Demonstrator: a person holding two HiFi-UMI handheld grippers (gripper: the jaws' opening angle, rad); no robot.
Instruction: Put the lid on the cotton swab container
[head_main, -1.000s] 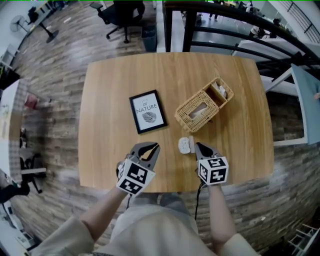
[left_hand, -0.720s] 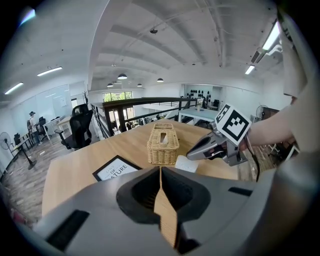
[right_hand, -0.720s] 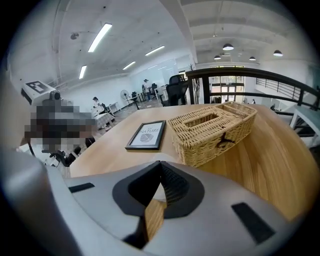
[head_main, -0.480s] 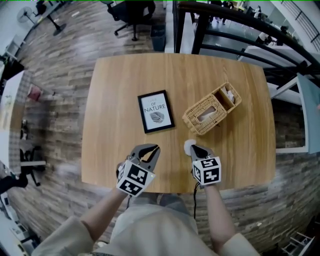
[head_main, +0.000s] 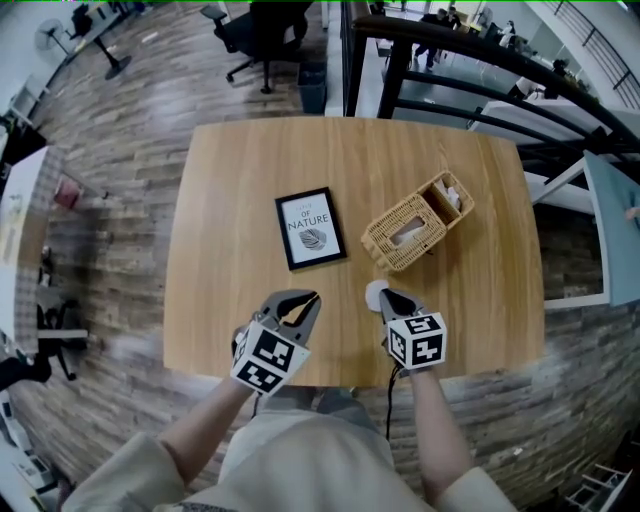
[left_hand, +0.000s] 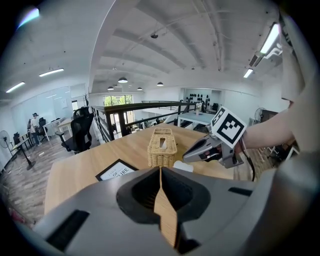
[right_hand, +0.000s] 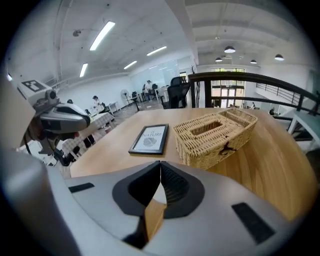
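A small white cotton swab container (head_main: 371, 292) sits on the wooden table (head_main: 215, 250) near its front edge. Whether its lid is on cannot be made out. My right gripper (head_main: 384, 294) is shut, and its tip lies over the container's right side, hiding part of it. In the left gripper view the container (left_hand: 183, 166) shows just under the right gripper (left_hand: 189, 156). My left gripper (head_main: 312, 298) is shut and holds nothing, a short way left of the container. Both pairs of jaws meet at their tips, as the left gripper (left_hand: 160, 169) and right gripper (right_hand: 160, 163) views show.
A wicker basket (head_main: 415, 232) stands behind the container to the right. A black-framed print (head_main: 311, 228) lies flat at mid table. Office chairs and a dark railing stand beyond the far edge. The table's front edge runs just under both grippers.
My right gripper has moved left and forward until its tip covers the white container, which stood free beside it before. The left gripper has barely moved.
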